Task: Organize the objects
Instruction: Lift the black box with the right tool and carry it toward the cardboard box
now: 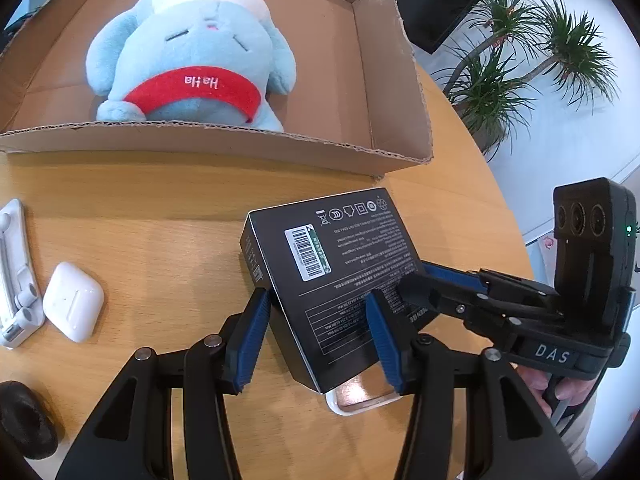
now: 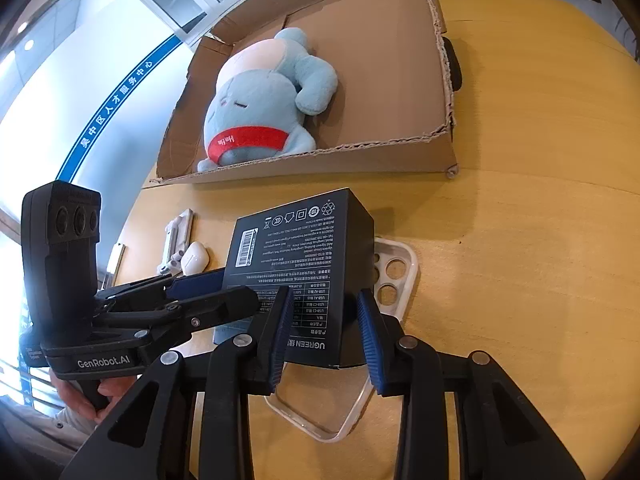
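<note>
- Two claws, the left claw (image 1: 320,338) and the right claw (image 2: 326,338), both pinch one black box (image 1: 332,280).
- Past them, a blue plush toy (image 1: 192,52) lies inside a cardboard box (image 1: 372,80).

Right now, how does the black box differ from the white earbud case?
The black box is large, angular and printed with a barcode; the white earbud case is small, rounded and plain. The box is gripped by both grippers, left and right; the case lies untouched on the wooden table.
</note>
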{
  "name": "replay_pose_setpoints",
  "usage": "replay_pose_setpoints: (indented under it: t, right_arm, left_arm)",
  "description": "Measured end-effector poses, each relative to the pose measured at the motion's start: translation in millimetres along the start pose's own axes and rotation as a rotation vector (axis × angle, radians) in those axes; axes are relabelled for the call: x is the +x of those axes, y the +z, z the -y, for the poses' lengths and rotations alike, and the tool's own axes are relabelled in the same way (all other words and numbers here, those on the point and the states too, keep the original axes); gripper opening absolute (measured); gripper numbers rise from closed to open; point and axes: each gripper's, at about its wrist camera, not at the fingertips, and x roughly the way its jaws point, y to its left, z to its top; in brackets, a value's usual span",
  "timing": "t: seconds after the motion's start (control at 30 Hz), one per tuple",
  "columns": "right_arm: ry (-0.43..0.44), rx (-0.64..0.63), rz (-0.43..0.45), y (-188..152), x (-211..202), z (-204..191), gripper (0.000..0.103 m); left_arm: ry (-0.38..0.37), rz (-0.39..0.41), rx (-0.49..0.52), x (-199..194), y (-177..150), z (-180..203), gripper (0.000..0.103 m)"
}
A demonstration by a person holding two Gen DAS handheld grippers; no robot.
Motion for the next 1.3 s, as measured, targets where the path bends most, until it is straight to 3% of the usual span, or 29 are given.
replay_pose_setpoints:
  t: [0.27,0.57,0.83,1.3]
  right_arm:
    - [0.01,0.003,0.006,-3.7,-2.2,-12.0,0.03]
    - [0.016,-0.056,0.055,-4.8,-17.9,-40.2,0.03]
    - [0.035,-0.008,0.124,-10.6,-28.7,-47.4,0.028]
    - [0.004,0.006,0.153,-3.6,-15.8,-76.1,0.028]
  left_arm:
    - [0.029,0.01,0.016,-6.3,0.7,2.9,0.048]
    - [0.101,0.092,0.077,-33.4,8.2,17.1,0.048]
    - [0.109,0.115,0.116,-45.0,10.6,19.7,0.048]
    - [0.081,0.113,0.118,-56.3,24.9,-5.8,0.048]
